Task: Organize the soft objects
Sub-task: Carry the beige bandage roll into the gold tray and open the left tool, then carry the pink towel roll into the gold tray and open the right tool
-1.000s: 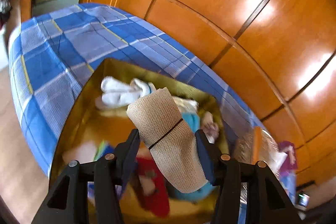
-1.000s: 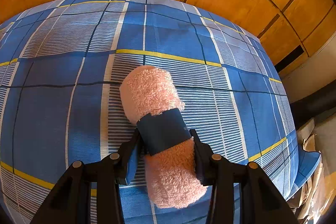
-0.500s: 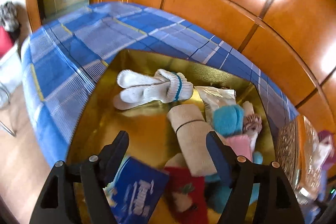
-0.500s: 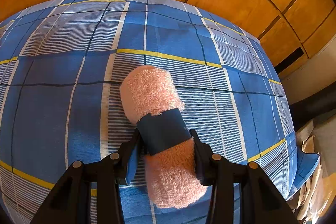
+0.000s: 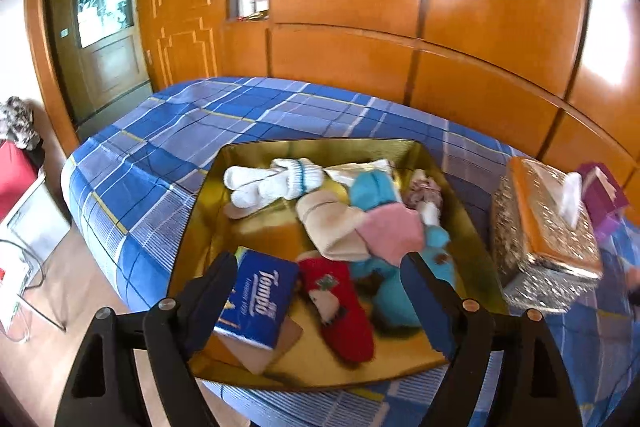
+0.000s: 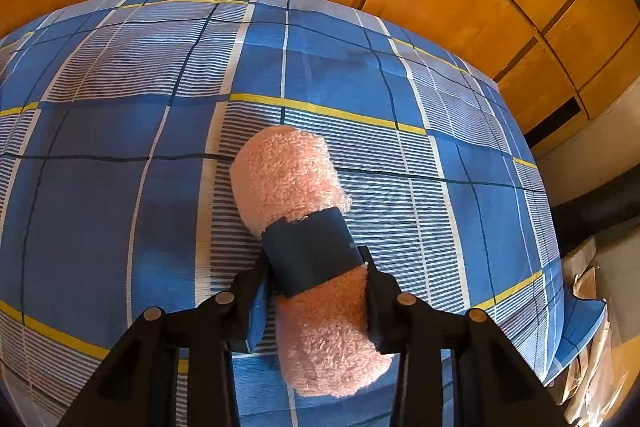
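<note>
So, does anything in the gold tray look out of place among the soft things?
Yes: a blue Tempo tissue pack sits near the gold tray's front left corner, a packaged item among socks and rolled cloths.

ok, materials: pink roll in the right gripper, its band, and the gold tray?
Pink rolled towel: looks like terry or fleece, shown by its fuzzy looped pile. Dark blue band: smooth, matte, crisp-edged, probably paper or card, possibly fabric. Gold tray: glossy, mirror-like walls reflecting the contents, so metal or foil-faced card; cannot tell which.
</note>
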`<state>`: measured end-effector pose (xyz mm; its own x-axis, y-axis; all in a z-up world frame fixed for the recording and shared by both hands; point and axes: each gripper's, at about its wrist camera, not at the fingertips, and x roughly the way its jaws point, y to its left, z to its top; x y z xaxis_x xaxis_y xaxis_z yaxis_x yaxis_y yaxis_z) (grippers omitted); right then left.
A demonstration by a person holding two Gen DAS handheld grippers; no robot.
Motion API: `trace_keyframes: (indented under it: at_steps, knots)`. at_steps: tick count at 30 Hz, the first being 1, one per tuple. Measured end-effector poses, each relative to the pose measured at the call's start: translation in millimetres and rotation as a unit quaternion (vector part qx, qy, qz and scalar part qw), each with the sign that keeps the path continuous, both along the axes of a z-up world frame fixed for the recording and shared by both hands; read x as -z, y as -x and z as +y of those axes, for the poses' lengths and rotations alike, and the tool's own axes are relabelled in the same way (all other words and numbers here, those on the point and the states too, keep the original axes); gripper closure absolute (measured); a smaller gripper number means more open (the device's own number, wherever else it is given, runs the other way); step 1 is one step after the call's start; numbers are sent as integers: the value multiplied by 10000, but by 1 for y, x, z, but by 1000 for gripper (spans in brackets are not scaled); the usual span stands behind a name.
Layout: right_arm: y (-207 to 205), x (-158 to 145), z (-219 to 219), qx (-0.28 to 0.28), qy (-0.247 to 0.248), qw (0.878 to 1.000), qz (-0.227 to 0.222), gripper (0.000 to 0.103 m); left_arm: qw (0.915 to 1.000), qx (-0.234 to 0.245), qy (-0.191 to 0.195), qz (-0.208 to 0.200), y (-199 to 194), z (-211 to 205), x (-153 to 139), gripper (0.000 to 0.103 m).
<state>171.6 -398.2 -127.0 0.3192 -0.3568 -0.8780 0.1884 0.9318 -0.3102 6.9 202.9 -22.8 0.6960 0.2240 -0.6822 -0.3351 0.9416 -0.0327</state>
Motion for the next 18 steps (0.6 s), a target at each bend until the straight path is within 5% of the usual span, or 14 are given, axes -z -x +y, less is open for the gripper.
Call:
trace_keyframes:
  at_steps: [11, 18]
  knots:
    - [-18, -7, -5, 545, -770, 9955, -6, 66, 9988, 451, -191, -54, 13, -27, -4, 19]
    - [-64, -36, 39, 100, -819, 9965, -124, 66, 9981, 572, -220, -76, 17, -31, -4, 19]
